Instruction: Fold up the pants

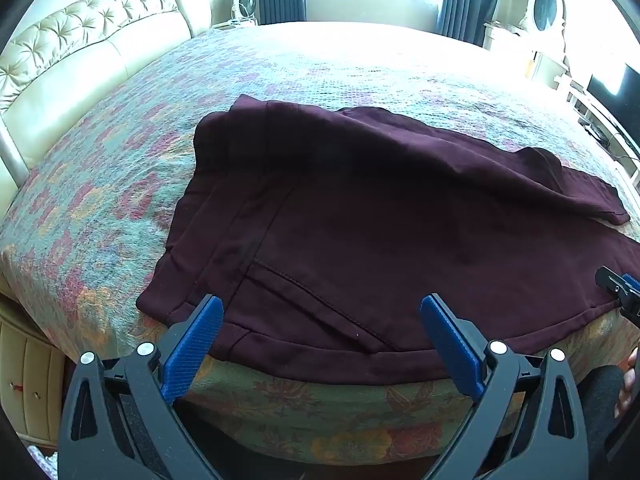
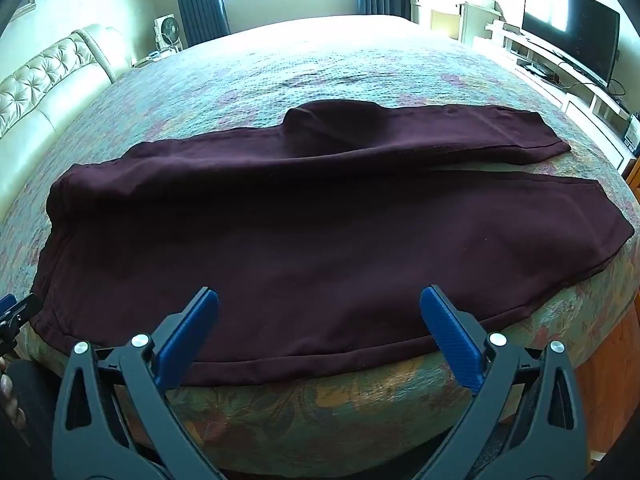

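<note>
Dark maroon pants (image 1: 360, 208) lie spread across the near side of the bed, waistband to the left, both legs stretching right (image 2: 320, 232). The far leg has a raised bump near its middle. My left gripper (image 1: 322, 312) is open and empty, over the near edge at the waistband and pocket end. My right gripper (image 2: 320, 306) is open and empty, over the near leg's long edge. Each gripper's tip shows at the edge of the other's view: the right one (image 1: 618, 290), the left one (image 2: 16, 314).
The bed has a floral quilted cover (image 1: 100, 200) and a cream tufted headboard (image 1: 80, 40) at left. A fan (image 2: 168, 32) and a curtained window stand at the back. A vanity mirror (image 1: 544, 8) and a television (image 2: 568, 28) on a white unit stand at right.
</note>
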`<action>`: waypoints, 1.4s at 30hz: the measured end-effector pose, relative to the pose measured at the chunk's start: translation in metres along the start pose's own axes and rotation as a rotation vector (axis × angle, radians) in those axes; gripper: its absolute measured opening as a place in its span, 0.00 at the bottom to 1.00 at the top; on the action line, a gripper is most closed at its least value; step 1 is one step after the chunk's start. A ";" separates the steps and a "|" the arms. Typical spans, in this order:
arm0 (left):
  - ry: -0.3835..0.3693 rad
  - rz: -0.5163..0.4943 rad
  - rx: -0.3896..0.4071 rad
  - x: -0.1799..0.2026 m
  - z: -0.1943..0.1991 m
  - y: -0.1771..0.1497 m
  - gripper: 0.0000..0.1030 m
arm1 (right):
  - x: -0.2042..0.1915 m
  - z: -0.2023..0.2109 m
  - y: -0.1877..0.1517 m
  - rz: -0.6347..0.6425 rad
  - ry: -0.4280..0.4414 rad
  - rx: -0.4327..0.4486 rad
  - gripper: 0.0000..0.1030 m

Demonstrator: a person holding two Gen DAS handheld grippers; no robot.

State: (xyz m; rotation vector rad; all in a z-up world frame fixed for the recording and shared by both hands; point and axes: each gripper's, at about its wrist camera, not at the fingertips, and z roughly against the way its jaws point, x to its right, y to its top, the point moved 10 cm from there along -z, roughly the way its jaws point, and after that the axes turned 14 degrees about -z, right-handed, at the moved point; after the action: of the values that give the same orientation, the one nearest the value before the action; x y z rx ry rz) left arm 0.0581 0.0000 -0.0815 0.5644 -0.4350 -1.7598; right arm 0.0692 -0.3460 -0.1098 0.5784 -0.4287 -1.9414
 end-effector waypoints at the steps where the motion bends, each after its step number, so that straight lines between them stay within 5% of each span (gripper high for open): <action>1: 0.001 0.003 0.002 0.000 0.000 0.000 0.96 | 0.000 0.000 0.000 0.000 -0.001 0.001 0.98; 42: -0.002 0.002 -0.013 0.002 -0.002 -0.003 0.96 | -0.004 -0.005 -0.004 0.009 0.001 -0.008 0.98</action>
State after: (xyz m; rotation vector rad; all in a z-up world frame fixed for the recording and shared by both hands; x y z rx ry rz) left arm 0.0565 -0.0016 -0.0847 0.5525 -0.4256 -1.7602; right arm 0.0707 -0.3407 -0.1151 0.5708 -0.4220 -1.9338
